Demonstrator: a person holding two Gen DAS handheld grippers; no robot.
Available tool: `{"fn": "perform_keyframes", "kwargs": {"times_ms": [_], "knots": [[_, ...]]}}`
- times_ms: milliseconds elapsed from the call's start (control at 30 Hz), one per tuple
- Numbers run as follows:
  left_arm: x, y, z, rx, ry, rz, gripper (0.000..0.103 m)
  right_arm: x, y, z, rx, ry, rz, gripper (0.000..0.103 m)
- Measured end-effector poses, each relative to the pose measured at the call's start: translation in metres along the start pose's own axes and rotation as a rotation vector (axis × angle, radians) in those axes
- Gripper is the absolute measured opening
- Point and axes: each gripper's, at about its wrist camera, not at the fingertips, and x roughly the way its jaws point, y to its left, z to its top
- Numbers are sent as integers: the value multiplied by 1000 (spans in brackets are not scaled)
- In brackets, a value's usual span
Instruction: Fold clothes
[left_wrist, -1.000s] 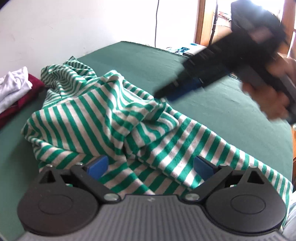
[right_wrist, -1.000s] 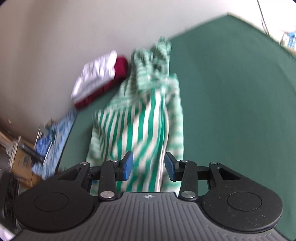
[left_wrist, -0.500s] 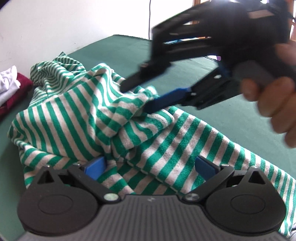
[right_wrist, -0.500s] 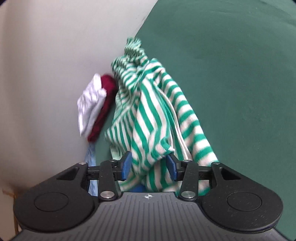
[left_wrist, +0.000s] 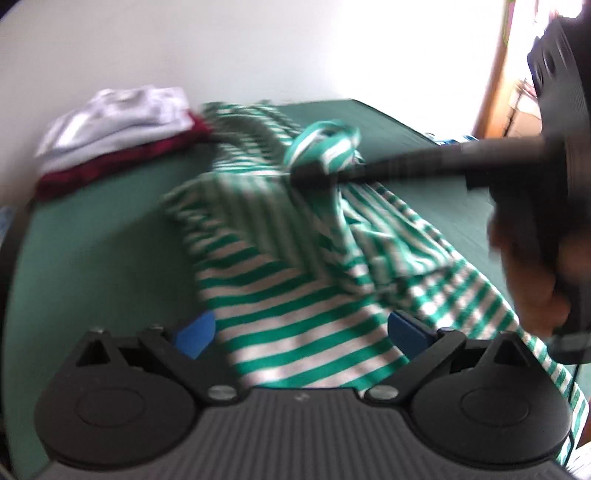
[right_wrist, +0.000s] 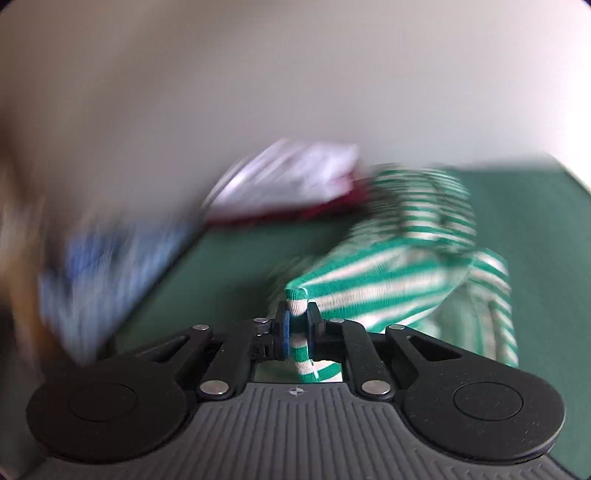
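Striped garment (left_wrist: 295, 295): green and white, crumpled, lying on the green counter (left_wrist: 103, 251); one part is lifted off the surface in a bunch.

Right gripper (right_wrist: 296, 325): fingers narrow, pinched on a folded edge of the striped garment, the cloth passing between the blue pads and hanging below them. In the left wrist view it reaches in from the right, held by a hand (left_wrist: 528, 269), its tips buried in the raised bunch.

Left gripper (left_wrist: 301, 332): fingers wide apart, blue pads on either side of the near cloth, nothing clamped; the garment lies between and beneath them.

Folded pile (left_wrist: 118, 129): white cloth on dark red cloth, at the far left of the counter by the wall, just beside the garment's far end.

Both views are motion-blurred.
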Motion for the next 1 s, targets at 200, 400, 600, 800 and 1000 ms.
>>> {"fn": "perform_keyframes", "kwargs": {"times_ms": [200,400,600,800,1000], "knots": [[-6,4,-14,31,47,11,101,15,1,-22,-105,195,142,15],[-5,-15,-9,102,4,-4,101,-22,-63,2,235,59,284,50],[18,-54,15,204,-23,-78,95,20,-102,27,251,6,58,44],[68,-90,11,298,66,-89,87,83,-115,30,243,166,83,7],[72,-83,2,290,97,-95,92,64,-127,29,247,114,88,2]]}}
